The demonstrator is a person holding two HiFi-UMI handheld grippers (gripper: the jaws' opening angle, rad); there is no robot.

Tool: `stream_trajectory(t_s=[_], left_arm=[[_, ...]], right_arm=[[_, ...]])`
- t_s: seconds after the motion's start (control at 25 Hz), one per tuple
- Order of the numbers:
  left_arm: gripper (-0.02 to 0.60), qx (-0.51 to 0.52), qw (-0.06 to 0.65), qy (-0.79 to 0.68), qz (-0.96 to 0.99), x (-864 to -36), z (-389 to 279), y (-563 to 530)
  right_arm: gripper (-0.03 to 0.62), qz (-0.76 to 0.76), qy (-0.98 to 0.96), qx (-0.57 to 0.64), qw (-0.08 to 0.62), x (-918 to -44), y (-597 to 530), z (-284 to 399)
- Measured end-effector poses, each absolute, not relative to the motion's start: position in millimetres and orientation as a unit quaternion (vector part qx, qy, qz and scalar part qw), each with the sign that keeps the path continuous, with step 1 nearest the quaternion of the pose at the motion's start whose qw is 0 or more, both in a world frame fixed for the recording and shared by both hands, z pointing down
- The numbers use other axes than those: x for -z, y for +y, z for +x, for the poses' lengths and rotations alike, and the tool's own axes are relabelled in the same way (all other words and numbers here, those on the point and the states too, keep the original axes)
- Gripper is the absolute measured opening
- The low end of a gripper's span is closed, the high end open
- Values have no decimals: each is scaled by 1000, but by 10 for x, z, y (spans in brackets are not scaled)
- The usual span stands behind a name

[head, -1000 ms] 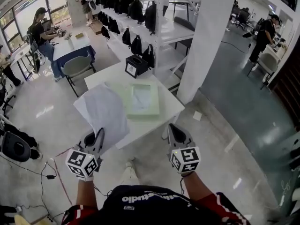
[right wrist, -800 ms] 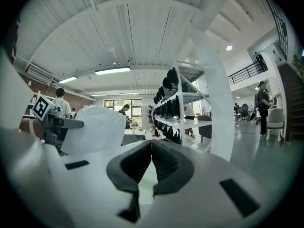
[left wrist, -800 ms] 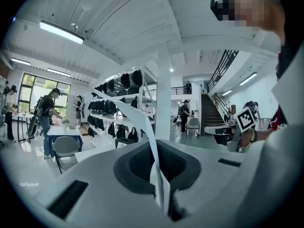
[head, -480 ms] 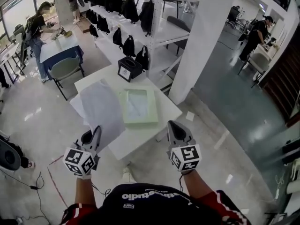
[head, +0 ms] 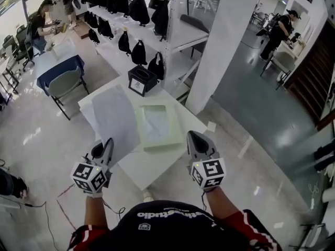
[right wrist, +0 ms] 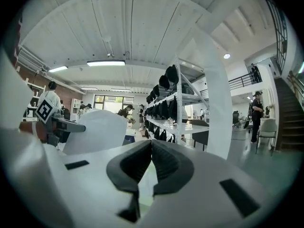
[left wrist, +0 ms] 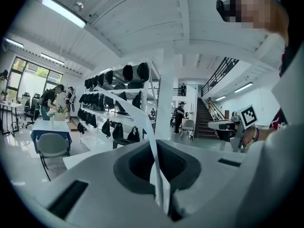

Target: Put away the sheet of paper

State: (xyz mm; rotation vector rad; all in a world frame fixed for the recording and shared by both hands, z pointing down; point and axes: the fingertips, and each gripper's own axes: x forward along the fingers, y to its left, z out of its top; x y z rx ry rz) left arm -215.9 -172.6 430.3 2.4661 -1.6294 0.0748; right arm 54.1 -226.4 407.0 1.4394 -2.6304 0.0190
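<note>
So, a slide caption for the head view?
Left gripper holds a sheet of paper over a white table with a pale green tray; right gripper shut and empty.

A tray [head: 177, 136] lies on the table [head: 152, 167] with a box [head: 142, 80] behind it, the sheet of paper [head: 116, 123] at its left, and shelves [head: 180, 35] beyond.

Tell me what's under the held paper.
The paper, pinched in the left gripper, hangs over the left part of the white table; whatever lies on that part is covered.
</note>
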Motion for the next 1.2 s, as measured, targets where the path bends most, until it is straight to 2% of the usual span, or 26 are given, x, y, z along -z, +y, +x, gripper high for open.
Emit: stream_trajectory(t_s=[0.44,1.2], left_arm=[[5,-20,107,-514,851,-4456,-2391,-2138],[5,-42,174,-495,851,-5053,-2357,-2712]], right_arm=[[3,507,-858,6,79,-4038,-2395,303],[3,505,-858,-4,92,-4196,-2681,364]])
